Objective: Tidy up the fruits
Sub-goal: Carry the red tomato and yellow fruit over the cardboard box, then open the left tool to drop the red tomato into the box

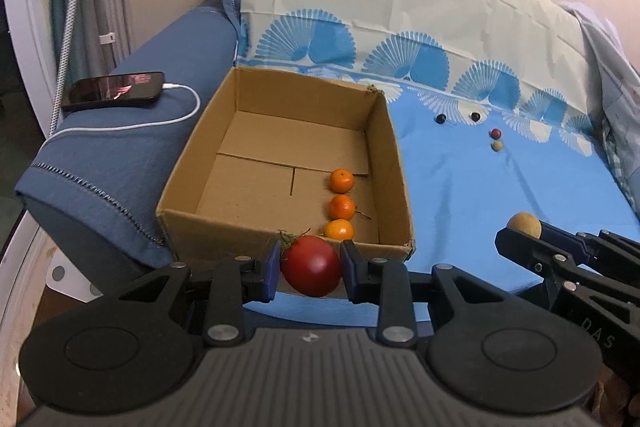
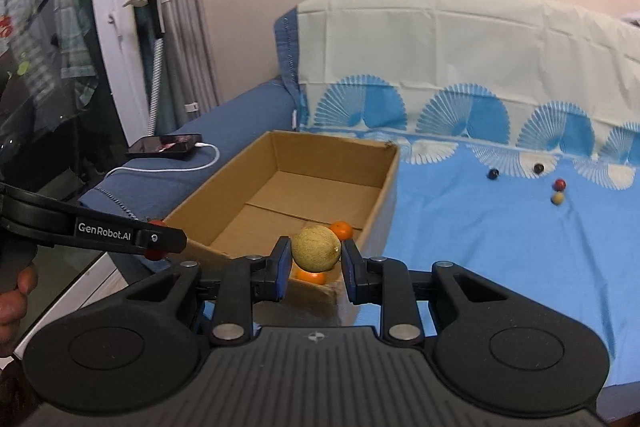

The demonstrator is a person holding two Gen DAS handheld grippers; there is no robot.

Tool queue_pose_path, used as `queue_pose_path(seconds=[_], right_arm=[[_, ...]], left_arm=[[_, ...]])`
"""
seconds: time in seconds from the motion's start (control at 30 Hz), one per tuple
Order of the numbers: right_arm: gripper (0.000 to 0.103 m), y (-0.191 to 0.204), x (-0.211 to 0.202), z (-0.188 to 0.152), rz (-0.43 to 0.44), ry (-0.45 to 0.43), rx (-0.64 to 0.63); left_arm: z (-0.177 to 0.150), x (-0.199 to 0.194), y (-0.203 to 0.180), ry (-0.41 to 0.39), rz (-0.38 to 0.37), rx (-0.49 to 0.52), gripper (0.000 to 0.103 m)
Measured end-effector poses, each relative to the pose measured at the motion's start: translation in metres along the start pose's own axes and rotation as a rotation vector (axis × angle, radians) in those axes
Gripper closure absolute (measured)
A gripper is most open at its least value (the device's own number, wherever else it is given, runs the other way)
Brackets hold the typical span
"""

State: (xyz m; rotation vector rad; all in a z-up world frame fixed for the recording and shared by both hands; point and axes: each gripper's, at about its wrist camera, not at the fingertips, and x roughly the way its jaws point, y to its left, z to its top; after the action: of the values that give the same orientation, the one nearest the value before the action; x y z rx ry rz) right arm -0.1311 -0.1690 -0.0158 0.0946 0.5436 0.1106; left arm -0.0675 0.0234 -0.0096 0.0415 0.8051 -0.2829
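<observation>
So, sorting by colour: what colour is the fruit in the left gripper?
Red tomato, clearest in the left wrist view.

White lettering "GenRobot.AI" runs along the side of the left tool [image 2: 160,239] at nine o'clock in the right wrist view, while faint embossed "DAS" marks the right tool [image 1: 520,233] at four o'clock in the left wrist view.

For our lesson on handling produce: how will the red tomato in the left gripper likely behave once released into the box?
The tomato looks round and glossy, so it will probably roll on the cardboard box floor. Its skin seems thin; the left gripper could bruise it if squeezed harder. It may bump the three oranges.
</observation>
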Motion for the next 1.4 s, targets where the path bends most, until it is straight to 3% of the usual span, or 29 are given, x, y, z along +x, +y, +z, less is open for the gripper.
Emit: queue_pose_path(seconds=[0.43,0.57,0.67,0.73,0.87,1.0,1.13,1.4], right_arm=[[0.075,0.022,-0.013,0.003,0.005,-0.024,-0.06],[0.075,0.02,-0.007,0.005,0.015,-0.006,-0.065],[0.075,0.006,0.014,0.018,0.022,0.044,-0.026],[0.075,-0.004,0.022,0.026,0.026,0.02,-0.006],[0.075,-0.028,0.036,0.031,-0.028,0.012,0.025],[0.075,-0.059,0.044,0.028,-0.082,0.028,0.069],[0.075,-0.08,0.052,0.02,-0.117,0.041,0.082],[0.075,-0.09,0.087,0.02,-0.078,0.076,0.119]], left_arm=[[-0.004,-0.023,0.012,-0.063,-0.011,-0.048,0.068],[0.0,-0.014,0.016,-0.054,-0.011,-0.047,0.08],[0.013,-0.005,0.029,-0.065,0.013,-0.055,0.08],[0.025,0.005,0.043,-0.07,0.01,-0.094,0.08],[0.041,0.03,0.06,-0.041,0.054,-0.142,0.08],[0.047,0.052,0.063,-0.022,0.066,-0.121,0.08],[0.049,0.071,0.062,-0.001,0.066,-0.109,0.073],[0.061,0.085,0.064,-0.004,0.113,-0.114,0.028]])
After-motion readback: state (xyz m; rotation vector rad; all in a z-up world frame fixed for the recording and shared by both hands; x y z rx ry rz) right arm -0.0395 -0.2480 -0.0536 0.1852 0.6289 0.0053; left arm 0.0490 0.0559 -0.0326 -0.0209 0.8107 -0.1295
